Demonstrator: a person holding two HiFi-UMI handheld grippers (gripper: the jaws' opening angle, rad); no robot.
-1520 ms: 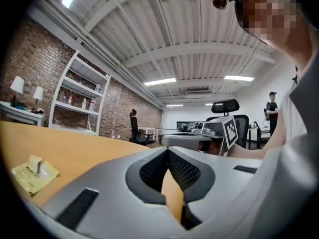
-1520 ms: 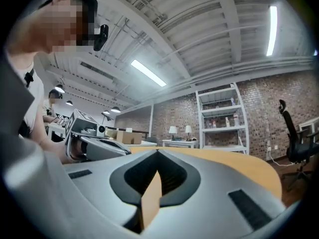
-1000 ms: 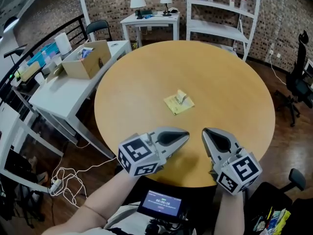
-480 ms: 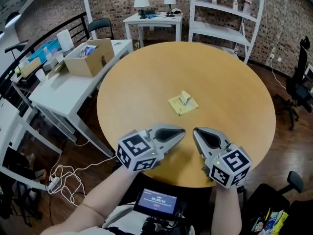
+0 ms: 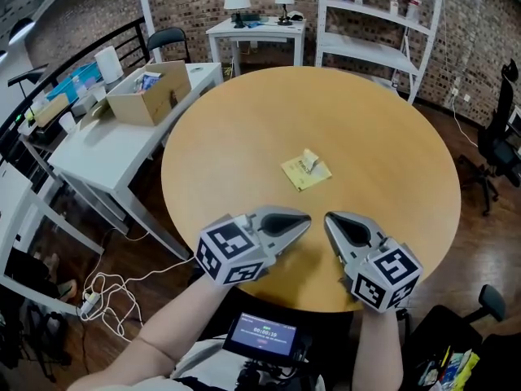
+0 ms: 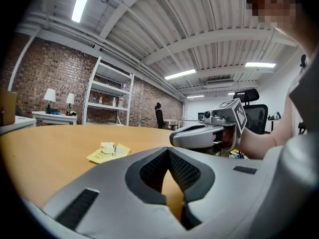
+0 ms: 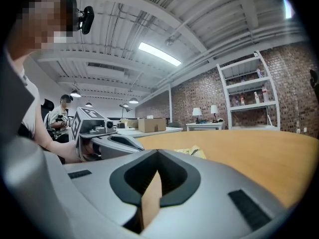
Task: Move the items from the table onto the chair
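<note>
My left tool [image 5: 303,221] and my right tool [image 5: 331,219] are both pressed together and hold nothing. They hang side by side over the near edge of the round worktop [image 5: 236,137]. The yellow paper [image 5: 306,173] lies in the middle of it, apart from both.

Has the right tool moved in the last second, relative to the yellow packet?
Yes. The right tool has shifted left, closer to the left tool and more nearly below the small yellow paper packet in the head view.
</note>
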